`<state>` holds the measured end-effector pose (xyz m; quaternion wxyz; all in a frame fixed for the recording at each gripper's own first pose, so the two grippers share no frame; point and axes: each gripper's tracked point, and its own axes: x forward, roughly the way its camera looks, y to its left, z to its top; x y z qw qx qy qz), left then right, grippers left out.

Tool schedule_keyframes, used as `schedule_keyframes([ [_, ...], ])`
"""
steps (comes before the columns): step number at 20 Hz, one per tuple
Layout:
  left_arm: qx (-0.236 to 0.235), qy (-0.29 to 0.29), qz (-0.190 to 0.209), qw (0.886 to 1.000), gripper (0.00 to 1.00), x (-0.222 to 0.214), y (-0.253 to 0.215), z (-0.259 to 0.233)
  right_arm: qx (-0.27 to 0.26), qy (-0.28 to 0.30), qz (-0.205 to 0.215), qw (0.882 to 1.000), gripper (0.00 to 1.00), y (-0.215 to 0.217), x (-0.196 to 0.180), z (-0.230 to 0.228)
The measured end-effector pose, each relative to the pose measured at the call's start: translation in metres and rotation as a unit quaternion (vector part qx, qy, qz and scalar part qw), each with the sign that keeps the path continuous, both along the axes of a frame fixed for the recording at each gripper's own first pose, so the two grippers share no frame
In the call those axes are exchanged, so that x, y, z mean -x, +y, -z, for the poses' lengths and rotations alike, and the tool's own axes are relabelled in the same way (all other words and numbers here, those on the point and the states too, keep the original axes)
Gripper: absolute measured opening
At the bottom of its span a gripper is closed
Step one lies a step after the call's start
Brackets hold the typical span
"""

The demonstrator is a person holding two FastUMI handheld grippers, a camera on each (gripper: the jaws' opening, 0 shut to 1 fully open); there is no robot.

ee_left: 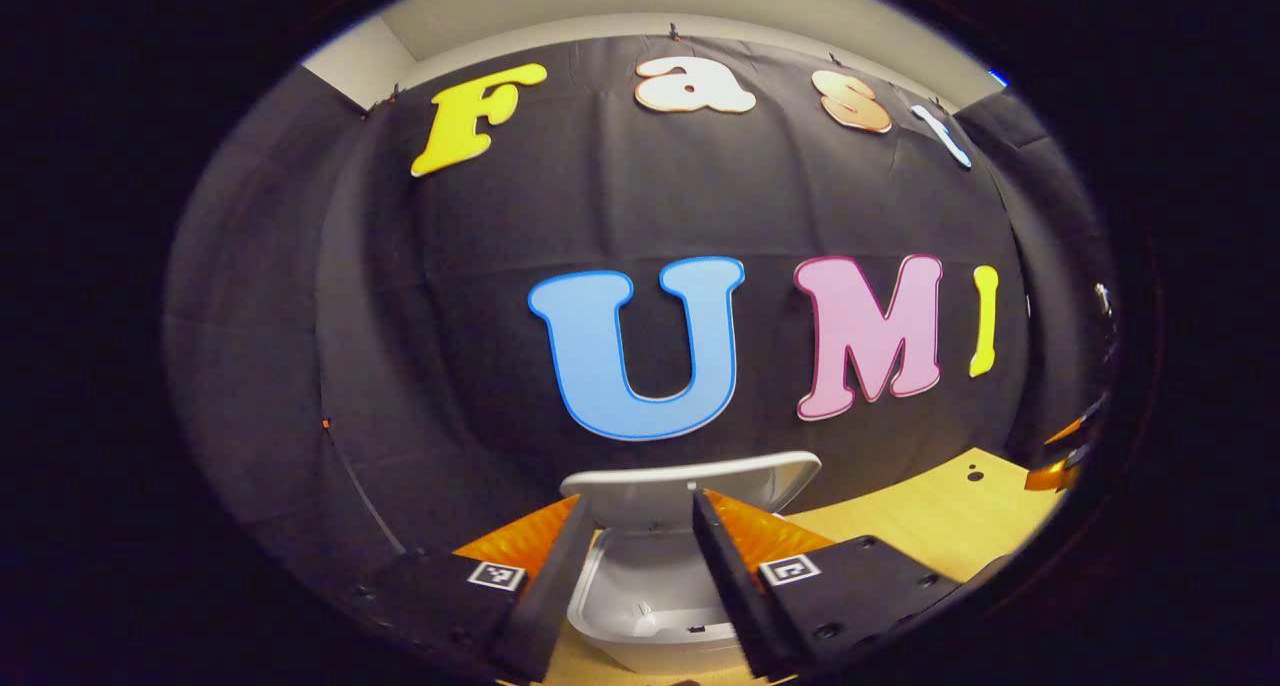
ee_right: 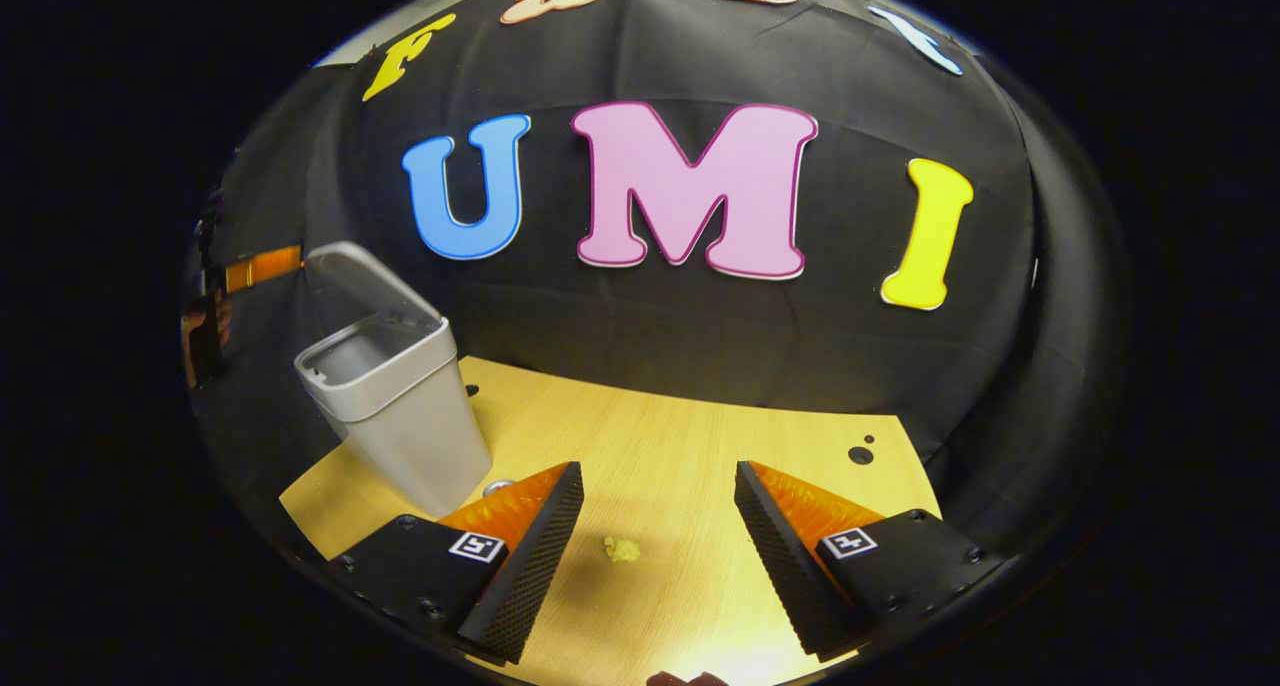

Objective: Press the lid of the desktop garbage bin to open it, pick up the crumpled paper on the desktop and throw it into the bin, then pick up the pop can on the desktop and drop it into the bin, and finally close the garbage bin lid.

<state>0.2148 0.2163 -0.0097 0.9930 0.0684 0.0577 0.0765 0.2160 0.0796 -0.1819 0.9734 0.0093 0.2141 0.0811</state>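
Your left gripper [ee_left: 640, 576] hangs above garbage bin [ee_left: 650, 616], fingers spread, holding nothing; lid [ee_left: 690, 486] stands up (bin open). Your right gripper [ee_right: 650, 536], fingers wide apart and empty, hovers over crumpled paper [ee_right: 621, 549] on desktop [ee_right: 680, 446], bin to its left.

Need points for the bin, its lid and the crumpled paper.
bin [ee_right: 410, 426]: right gripper view, on its front wall.
lid [ee_right: 355, 276]: right gripper view, on the raised flap's underside.
crumpled paper [ee_right: 621, 549]: right gripper view, on the small wad lying on the tabletop.
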Motion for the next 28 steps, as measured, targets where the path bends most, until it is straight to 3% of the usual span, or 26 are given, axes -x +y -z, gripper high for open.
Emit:
schedule_keyframes([
  [2, -0.014, -0.02, -0.021, 0.999, 0.97, 0.018, 0.008, -0.005, 0.004, 0.015, -0.017, 1.0, 0.98, 0.012, -0.005, 0.016],
  [4, -0.005, -0.024, -0.035, 0.999, 0.96, 0.041, 0.001, -0.011, -0.007, 0.035, -0.034, 0.999, 0.98, 0.025, -0.015, 0.04],
  [7, 0.034, -0.017, -0.043, 0.998, 0.96, 0.078, -0.017, -0.006, -0.015, 0.121, -0.034, 0.992, 0.98, 0.035, -0.023, 0.092],
  [13, 0.061, -0.007, -0.072, 0.996, 0.96, 0.14, -0.027, -0.002, 0.001, 0.173, -0.033, 0.984, 0.98, 0.044, -0.052, 0.15],
  [16, 0.057, 0.013, -0.095, 0.994, 0.96, 0.164, -0.02, 0.007, 0.027, 0.212, -0.03, 0.976, 0.98, 0.044, -0.06, 0.194],
  [21, 0.048, 0.035, -0.12, 0.991, 0.97, 0.185, -0.013, 0.013, 0.022, 0.276, -0.016, 0.961, 0.98, 0.05, -0.061, 0.25],
  [26, 0.028, 0.057, -0.124, 0.99, 0.96, 0.189, -0.017, 0.02, 0.055, 0.319, -0.006, 0.946, 0.97, 0.043, -0.047, 0.287],
  [28, 0.026, 0.06, -0.117, 0.991, 0.96, 0.188, -0.02, 0.021, 0.045, 0.324, 0.002, 0.945, 0.56, 0.042, -0.041, 0.283],
])
